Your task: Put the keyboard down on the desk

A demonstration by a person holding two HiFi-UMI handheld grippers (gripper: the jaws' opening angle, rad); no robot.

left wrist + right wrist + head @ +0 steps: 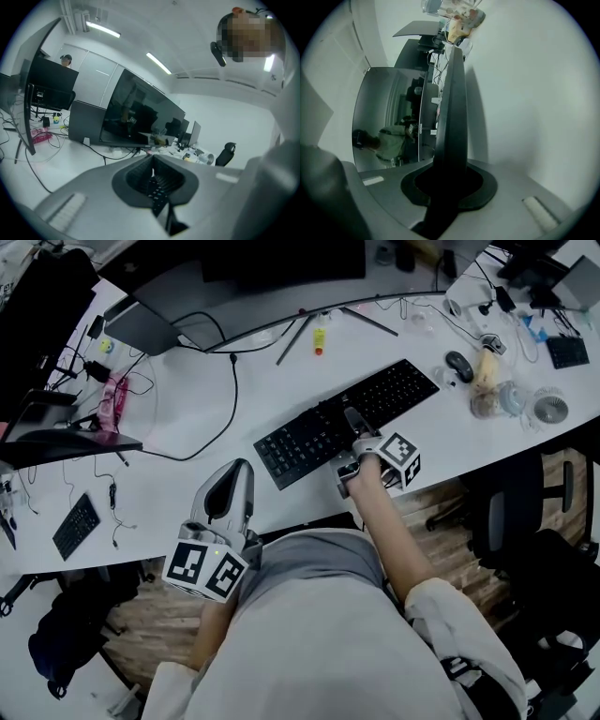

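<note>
A black keyboard lies slantwise over the white desk, in front of the monitor. My right gripper is shut on the middle of its near long edge. In the right gripper view the keyboard runs edge-on out of the jaws and throws a shadow on the desk beside it; I cannot tell whether it rests fully on the surface. My left gripper hovers at the desk's front edge, left of the keyboard and apart from it. Its ribbed pads are closed together with nothing between them.
A curved monitor stands at the back with black cables trailing across the desk. A mouse and cups sit to the right. A small keypad lies at the left, and an office chair is beside me.
</note>
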